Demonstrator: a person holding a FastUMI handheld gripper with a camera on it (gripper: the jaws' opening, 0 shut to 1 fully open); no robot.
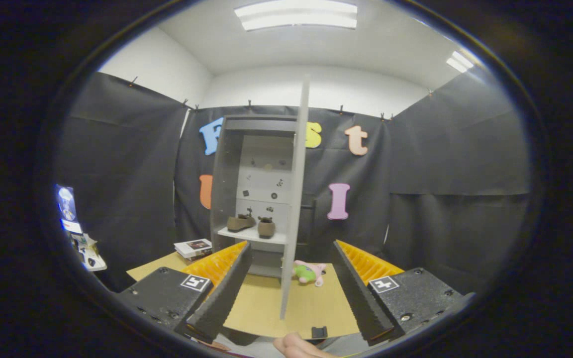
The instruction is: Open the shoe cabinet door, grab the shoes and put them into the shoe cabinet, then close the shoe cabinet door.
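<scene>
Shoes (251, 223) already sit on the shoe cabinet (232, 164) shelf beyond the tool (286, 288), which is spread wide and empty; door (294, 209) stands open, closing remains.

The hand-held gripper (289, 288) is level, its fingers (222, 288) spread wide and gripping nothing.

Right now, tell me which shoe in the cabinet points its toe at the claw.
The right shoe; the left shoe lies sideways. The open claw holds nothing.
</scene>
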